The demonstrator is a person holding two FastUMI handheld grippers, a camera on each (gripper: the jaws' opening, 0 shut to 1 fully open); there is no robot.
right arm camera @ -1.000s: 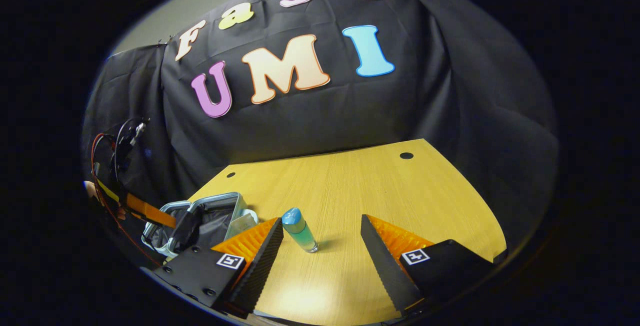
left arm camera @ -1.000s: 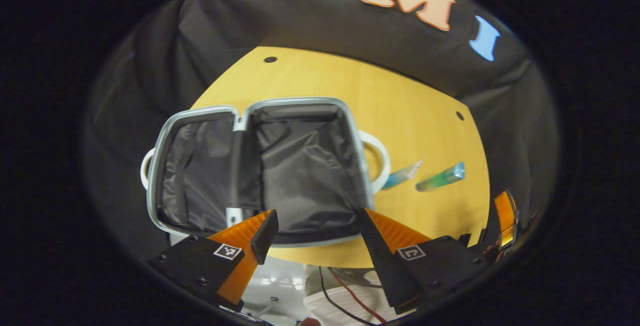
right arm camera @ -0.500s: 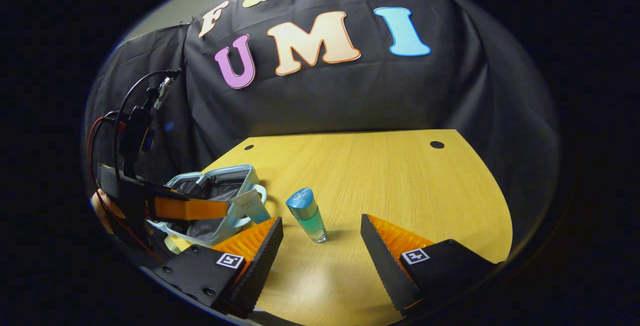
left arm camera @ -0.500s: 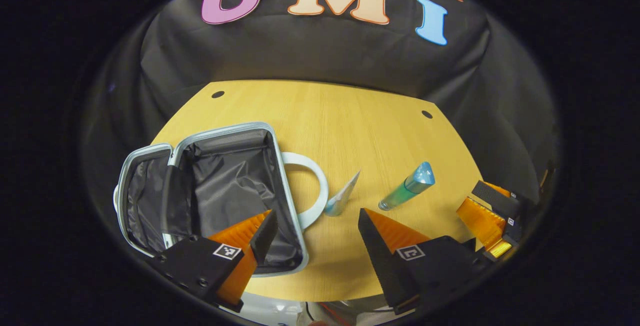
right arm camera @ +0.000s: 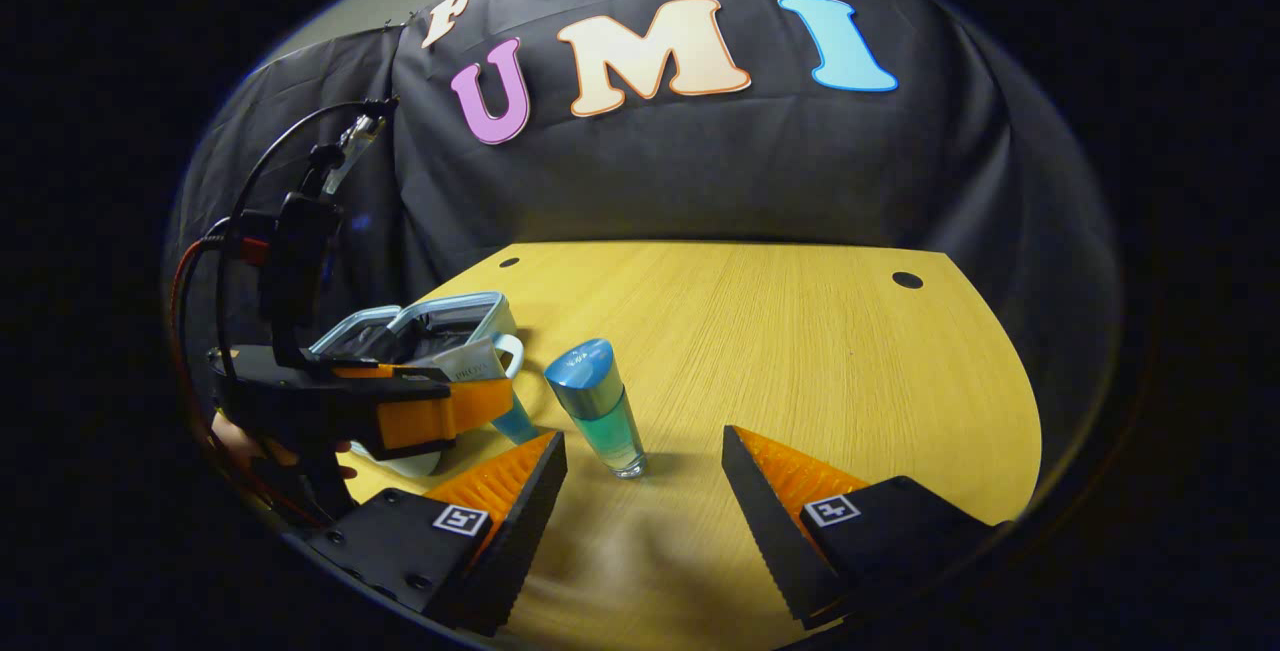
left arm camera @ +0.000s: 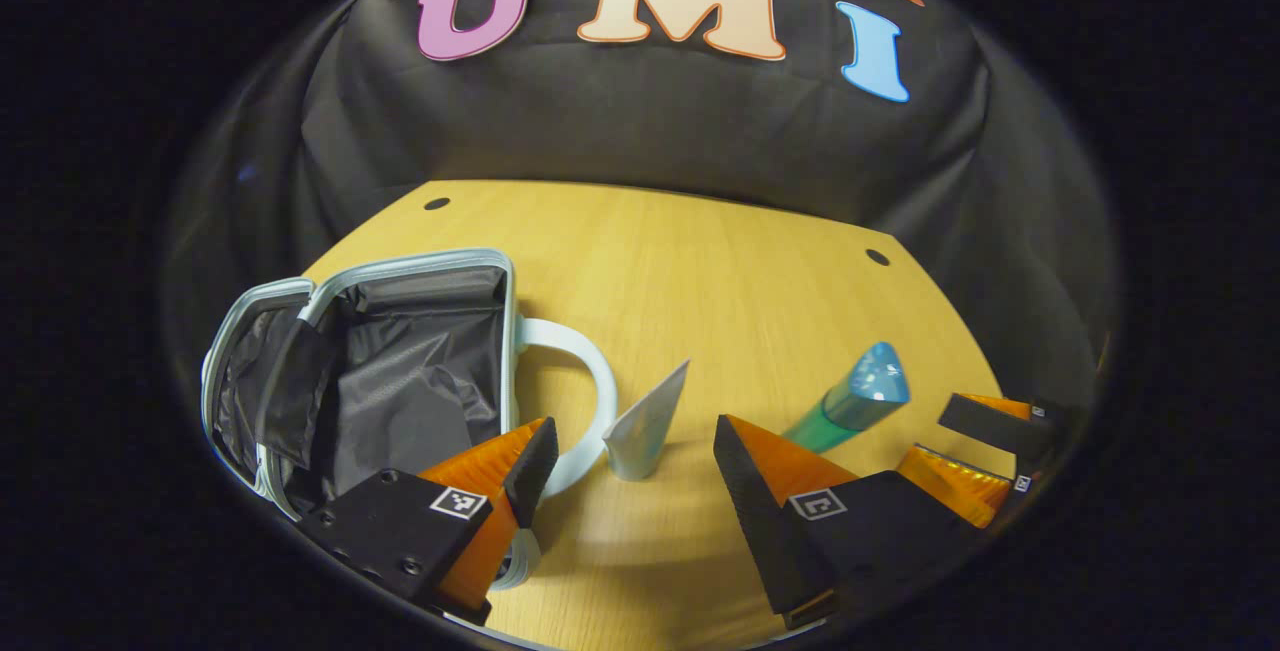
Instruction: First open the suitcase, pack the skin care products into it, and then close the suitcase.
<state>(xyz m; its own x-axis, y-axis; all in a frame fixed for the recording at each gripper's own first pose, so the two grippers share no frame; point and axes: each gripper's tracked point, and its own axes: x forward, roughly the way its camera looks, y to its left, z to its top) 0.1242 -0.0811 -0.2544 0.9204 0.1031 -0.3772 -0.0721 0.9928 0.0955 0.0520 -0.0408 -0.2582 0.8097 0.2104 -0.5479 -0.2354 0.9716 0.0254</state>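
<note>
The small light-blue suitcase [left arm camera: 400, 371] lies open on the wooden table, its dark lining showing and its white handle [left arm camera: 585, 401] facing the products. A pale tube [left arm camera: 648, 421] stands on its cap just ahead of my left gripper [left arm camera: 625, 456], which is open and low over the table. A blue-green bottle with a blue cap [right arm camera: 597, 408] stands upright just in front of my right gripper [right arm camera: 645, 471], also open; the bottle [left arm camera: 850, 401] also appears at the right of the left gripper view. The left gripper [right arm camera: 400, 411] shows beside the suitcase [right arm camera: 430, 326] in the right gripper view.
The wooden table [right arm camera: 800, 351] stretches back to the black cloth wall, with small holes near its far corners [right arm camera: 907, 280]. A hand holds the left gripper's body [right arm camera: 240, 441], with cables rising above it.
My left gripper has swung right from over the open suitcase and come down toward the tube. My right gripper has edged closer to the bottle.
</note>
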